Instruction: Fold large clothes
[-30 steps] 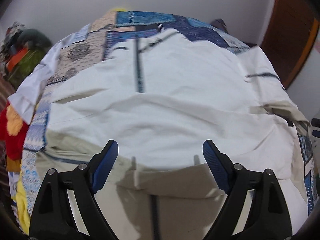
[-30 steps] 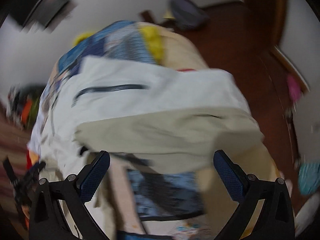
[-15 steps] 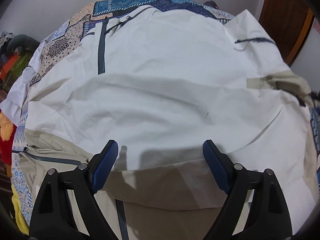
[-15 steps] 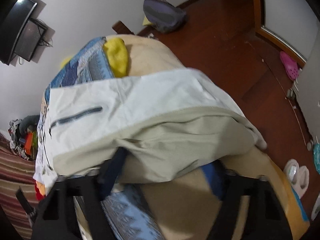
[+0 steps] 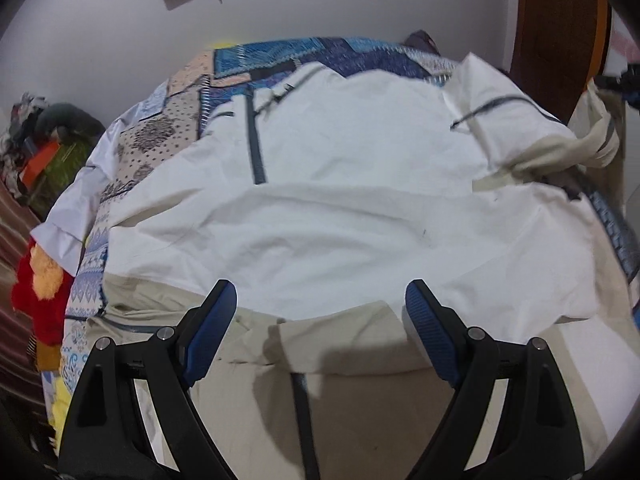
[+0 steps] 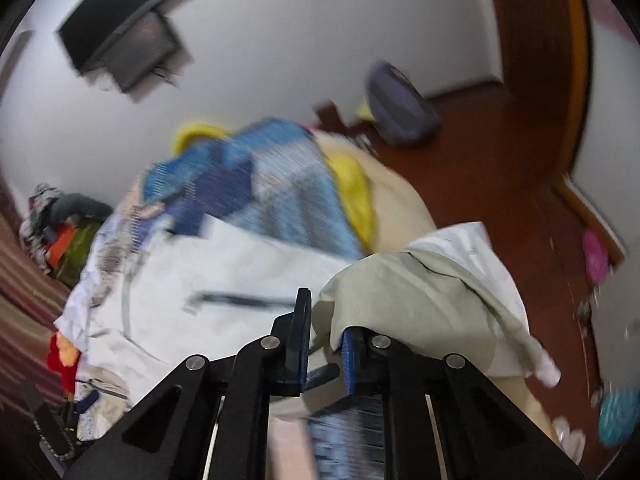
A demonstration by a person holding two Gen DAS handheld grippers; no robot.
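Observation:
A large white and beige jacket (image 5: pixel 340 208) with dark zips lies spread over a bed with a blue patterned quilt (image 5: pixel 320 54). My left gripper (image 5: pixel 320 312) is open and empty, hovering above the jacket's near beige part. My right gripper (image 6: pixel 326 330) is shut on the jacket's beige sleeve (image 6: pixel 420 296) and holds it lifted off the bed's right side; the white body of the jacket (image 6: pixel 240 276) lies to its left. In the left wrist view the lifted sleeve (image 5: pixel 560 148) shows at the far right.
A red and orange plush blanket (image 5: pixel 40 292) hangs at the bed's left edge. A clothes pile (image 5: pixel 44 136) sits by the left wall. A wall screen (image 6: pixel 124 48), a wooden door (image 5: pixel 560 40), a grey bag (image 6: pixel 400 112) and slippers (image 6: pixel 596 256) on the wooden floor.
My right gripper has closed on the beige sleeve and lifted it up and toward the left. My left gripper has pulled back a little and stays open.

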